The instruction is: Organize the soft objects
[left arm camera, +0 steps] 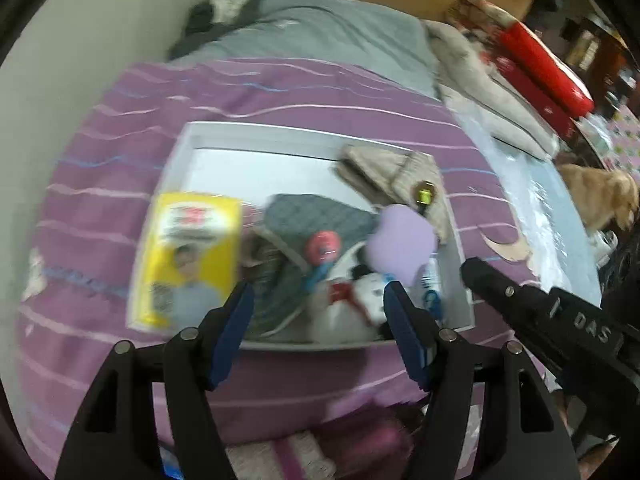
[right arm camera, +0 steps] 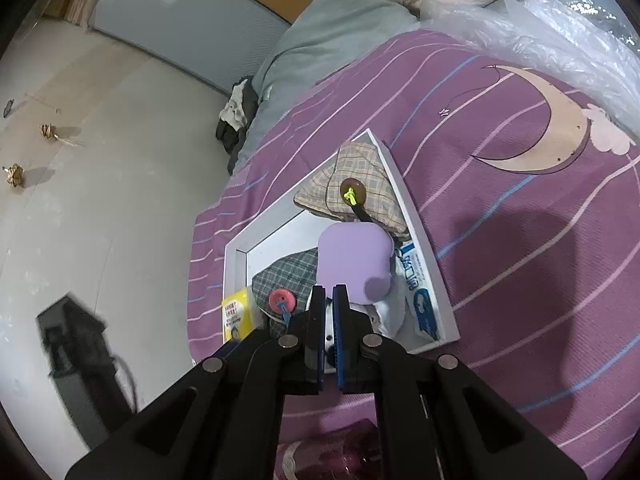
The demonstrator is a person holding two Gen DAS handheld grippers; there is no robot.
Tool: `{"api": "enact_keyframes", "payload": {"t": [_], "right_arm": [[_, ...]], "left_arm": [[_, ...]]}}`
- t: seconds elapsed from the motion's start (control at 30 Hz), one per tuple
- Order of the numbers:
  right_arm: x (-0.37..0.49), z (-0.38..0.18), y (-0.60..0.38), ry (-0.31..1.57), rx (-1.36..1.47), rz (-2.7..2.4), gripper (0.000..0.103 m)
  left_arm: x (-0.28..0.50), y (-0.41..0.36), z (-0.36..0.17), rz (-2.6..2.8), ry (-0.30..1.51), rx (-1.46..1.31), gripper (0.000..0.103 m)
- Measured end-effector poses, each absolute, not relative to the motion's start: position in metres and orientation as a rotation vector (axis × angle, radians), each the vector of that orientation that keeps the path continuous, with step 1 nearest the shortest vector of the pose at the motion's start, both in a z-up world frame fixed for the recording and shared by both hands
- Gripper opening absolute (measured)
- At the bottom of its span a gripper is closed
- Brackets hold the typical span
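A white tray (left arm camera: 188, 136) lies on a purple striped bedspread (left arm camera: 280, 88). It holds a yellow packet (left arm camera: 192, 256), a grey checked pouch (left arm camera: 320, 216) with a pink button (left arm camera: 322, 246), a beige checked pouch (left arm camera: 392, 176), a lilac soft pad (left arm camera: 400, 240) and a white plush toy (left arm camera: 360, 300). My left gripper (left arm camera: 318, 312) is open above the tray's near edge. My right gripper (right arm camera: 329, 312) is shut and empty over the plush; the lilac pad (right arm camera: 352, 264), both pouches (right arm camera: 360, 184) and the tray (right arm camera: 420, 220) show beyond it.
A grey pillow (left arm camera: 320, 28) and beige bedding (left arm camera: 480, 80) lie behind the tray. Clear plastic sheet (right arm camera: 560, 28) covers the bed's right side. A red box (left arm camera: 540, 64) stands far right. The floor (right arm camera: 100, 200) lies left of the bed.
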State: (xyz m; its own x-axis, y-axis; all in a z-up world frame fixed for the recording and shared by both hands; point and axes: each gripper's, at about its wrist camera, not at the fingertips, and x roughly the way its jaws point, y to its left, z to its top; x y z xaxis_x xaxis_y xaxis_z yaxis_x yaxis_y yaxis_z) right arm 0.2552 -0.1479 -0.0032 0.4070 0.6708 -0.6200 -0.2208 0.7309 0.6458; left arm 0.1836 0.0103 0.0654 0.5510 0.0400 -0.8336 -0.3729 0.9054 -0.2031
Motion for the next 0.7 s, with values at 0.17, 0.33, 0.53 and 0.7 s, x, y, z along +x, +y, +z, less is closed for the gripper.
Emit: {"api": "enact_keyframes", "payload": {"t": [0.17, 0.33, 0.53, 0.7], "right_arm": [[0.262, -0.005, -0.136, 0.952, 0.538, 0.572, 0.004], [0.273, -0.02, -0.109, 0.93, 0.578, 0.569, 0.004], [0.291, -0.056, -0.095, 1.06, 0.528, 0.384, 0.0], [0.292, -0.058, -0.098, 1.087, 0.536, 0.354, 0.0]], "left_arm": [[0.167, 0.015, 0.07, 0.251, 0.98, -0.438, 0.068], [0.151, 0.014, 0.09, 0.31, 0.96, -0.38, 0.068], [0.138, 0.016, 0.107, 0.363, 0.91, -0.323, 0.068], [0.134, 0.028, 0.108, 0.393, 0.91, -0.351, 0.068]]}}
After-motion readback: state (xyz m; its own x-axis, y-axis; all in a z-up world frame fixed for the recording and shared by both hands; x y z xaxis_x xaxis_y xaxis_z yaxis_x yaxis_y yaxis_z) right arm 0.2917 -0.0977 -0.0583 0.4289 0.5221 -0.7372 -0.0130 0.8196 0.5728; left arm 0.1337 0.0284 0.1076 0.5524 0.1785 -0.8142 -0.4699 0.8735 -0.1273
